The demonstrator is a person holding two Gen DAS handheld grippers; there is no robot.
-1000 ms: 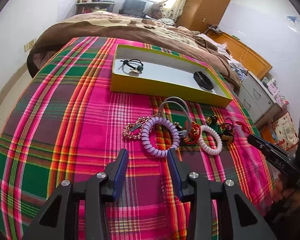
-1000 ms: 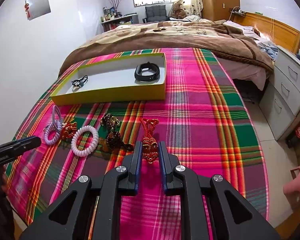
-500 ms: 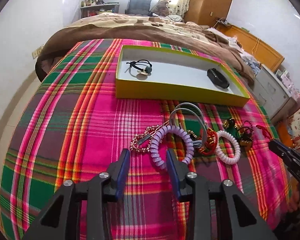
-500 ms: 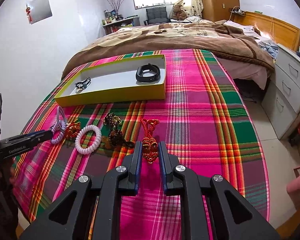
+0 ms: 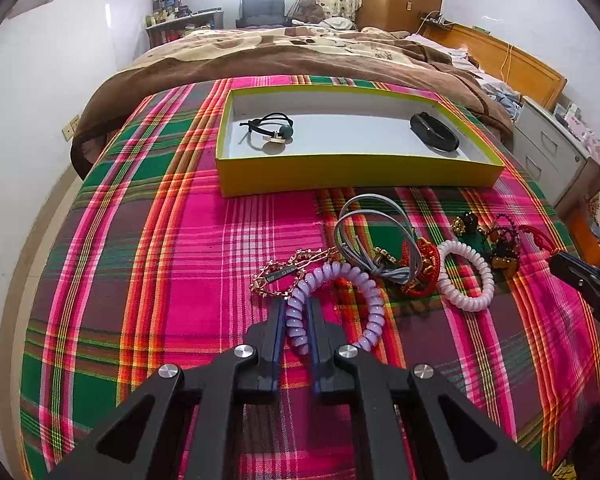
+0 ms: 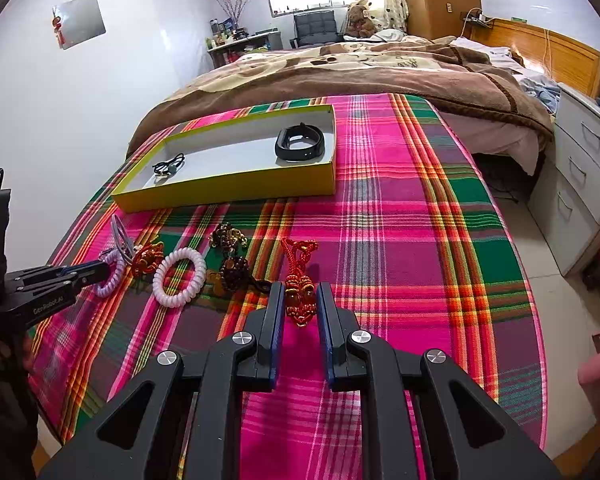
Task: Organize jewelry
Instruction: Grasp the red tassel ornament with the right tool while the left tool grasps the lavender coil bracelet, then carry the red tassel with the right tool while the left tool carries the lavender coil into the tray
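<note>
The left claw (image 5: pixel 296 322), its jaws just closed, pinches the near arc of the lilac coil band (image 5: pixel 334 306), just before the box (image 5: pixel 356 178): light, springy, slippery, best taken across its coils.

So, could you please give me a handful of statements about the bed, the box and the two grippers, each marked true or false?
1. The left gripper has closed on the purple coil hair tie. True.
2. The yellow box is empty. False: it holds a black band and a black cord bracelet.
3. The right gripper has the red knotted charm between its fingers. True.
4. The white coil hair tie lies inside the box. False: it lies on the plaid blanket.
</note>
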